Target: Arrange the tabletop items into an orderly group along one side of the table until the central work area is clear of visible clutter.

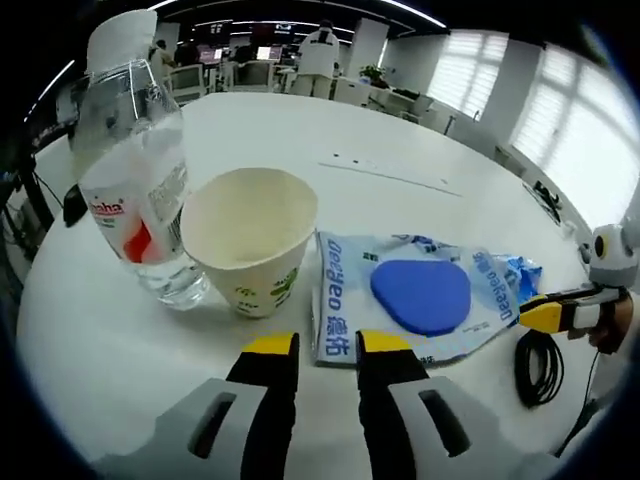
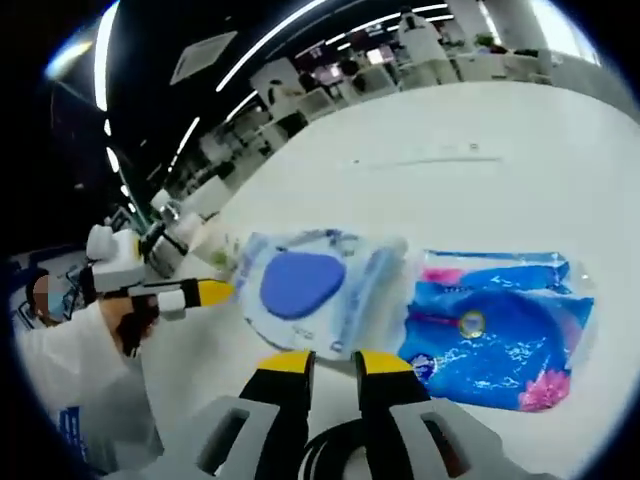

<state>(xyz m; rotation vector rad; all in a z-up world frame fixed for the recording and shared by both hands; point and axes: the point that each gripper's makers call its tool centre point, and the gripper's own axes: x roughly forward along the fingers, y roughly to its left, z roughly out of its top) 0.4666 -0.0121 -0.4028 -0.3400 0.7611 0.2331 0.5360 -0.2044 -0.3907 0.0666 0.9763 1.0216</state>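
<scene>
Ahead of your left jaws the water bottle [image 1: 135, 170], paper cup [image 1: 250, 240] and wipes pack [image 1: 410, 300] stand in a touching row, blocking the way forward. Beyond them the white surface [image 1: 330, 130] lies open. To your right, a black cable coil [image 1: 540, 368] and a blue packet [image 2: 500, 330] crowd the near edge.

Cream paper cup [image 1: 250, 240], blue-lidded white wipes pack [image 1: 420, 300], blue-and-pink packet [image 2: 500, 325], yellow-tipped claws.

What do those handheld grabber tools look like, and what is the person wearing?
Each gripper has two black jaws with yellow tips on a pale grey body: left gripper, right gripper. A black cable lies coiled beside the right one. The person's sleeve is white.
</scene>
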